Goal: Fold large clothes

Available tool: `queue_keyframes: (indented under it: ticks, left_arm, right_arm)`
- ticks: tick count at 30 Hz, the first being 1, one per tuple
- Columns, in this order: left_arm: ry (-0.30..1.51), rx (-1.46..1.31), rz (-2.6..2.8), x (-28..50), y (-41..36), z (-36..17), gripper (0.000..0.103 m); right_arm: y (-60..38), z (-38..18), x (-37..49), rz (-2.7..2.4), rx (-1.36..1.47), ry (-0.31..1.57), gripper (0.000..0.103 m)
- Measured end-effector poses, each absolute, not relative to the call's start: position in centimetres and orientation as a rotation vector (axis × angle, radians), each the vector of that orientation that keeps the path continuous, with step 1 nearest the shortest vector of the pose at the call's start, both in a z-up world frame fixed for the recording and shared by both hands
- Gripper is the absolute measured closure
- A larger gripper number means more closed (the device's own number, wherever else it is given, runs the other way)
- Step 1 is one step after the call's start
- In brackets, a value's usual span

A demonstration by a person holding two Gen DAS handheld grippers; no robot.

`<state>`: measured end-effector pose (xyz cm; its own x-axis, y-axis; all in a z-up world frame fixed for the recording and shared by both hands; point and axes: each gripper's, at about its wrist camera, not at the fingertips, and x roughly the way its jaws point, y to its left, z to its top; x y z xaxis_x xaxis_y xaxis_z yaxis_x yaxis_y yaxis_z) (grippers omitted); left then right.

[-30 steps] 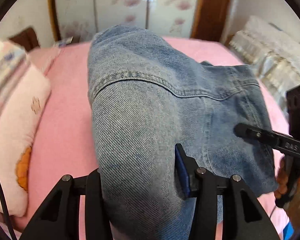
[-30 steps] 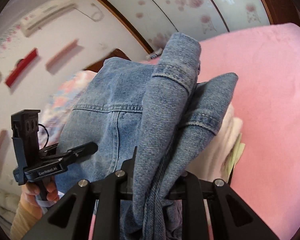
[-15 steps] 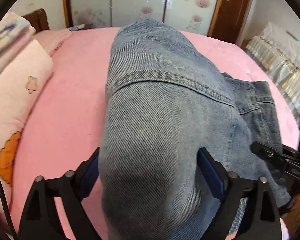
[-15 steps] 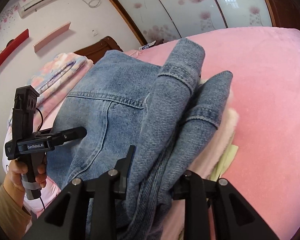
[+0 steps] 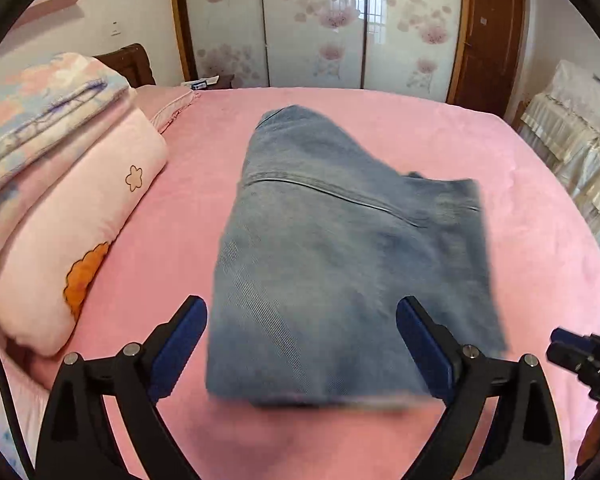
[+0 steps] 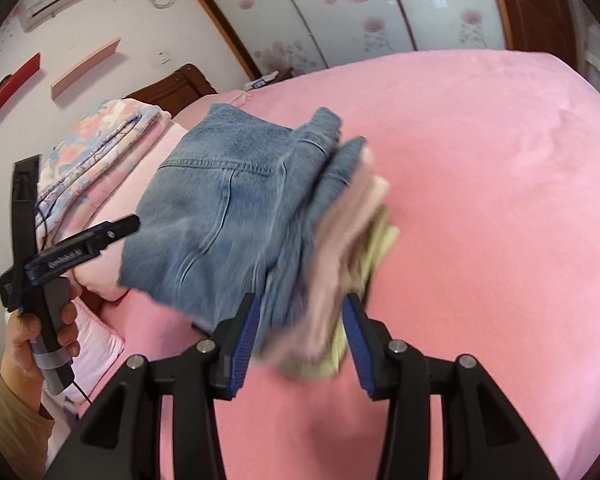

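Observation:
A folded blue denim garment [image 5: 339, 260] lies on the pink bed [image 5: 539, 240]. My left gripper [image 5: 301, 320] stands wide open with the near end of the denim between its blue pads [image 5: 180, 336], which do not press on it. In the right wrist view the denim [image 6: 220, 220] rests on a pinkish cloth [image 6: 339, 248] and a yellow-green cloth [image 6: 379, 248]. My right gripper [image 6: 300, 320] has its jaws opening, and the edge of that stack lies loose between them. The left gripper [image 6: 116, 230], held by a hand, shows at the left.
A pink pillow roll [image 5: 80, 220] and a floral folded blanket [image 5: 40, 112] are stacked at the bed's left side. Flowered wardrobe doors [image 5: 319, 32] and a brown door [image 5: 491, 40] stand behind. Lace-covered furniture [image 5: 579, 128] is at the right.
Both grippers let go of the denim and drew back from it. The left jaws spread wide, the right jaws widened. The garment, earlier lifted and bunched, now lies on the bed.

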<state>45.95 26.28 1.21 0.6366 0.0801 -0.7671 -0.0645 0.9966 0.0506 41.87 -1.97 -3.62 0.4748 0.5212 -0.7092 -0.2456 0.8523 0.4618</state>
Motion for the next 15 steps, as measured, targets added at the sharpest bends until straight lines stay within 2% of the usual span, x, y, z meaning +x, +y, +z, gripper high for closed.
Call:
queue_keyframes:
  ticks: [8, 11, 15]
  left_arm:
    - [0.906, 0.051, 0.048, 34.3, 18.3, 8.3, 0.008]
    - [0.927, 0.025, 0.032, 30.1, 15.8, 10.0, 0.008]
    - [0.929, 0.022, 0.009, 24.9, 12.7, 11.2, 0.008]
  right_arm:
    - [-7.3, 2.7, 30.4, 0.436, 0.321, 0.987, 0.060]
    - [-9.1, 5.2, 26.2, 0.403, 0.303, 0.973, 0.055]
    - [-11.1, 7.3, 20.9, 0.379, 0.268, 0.960, 0.054]
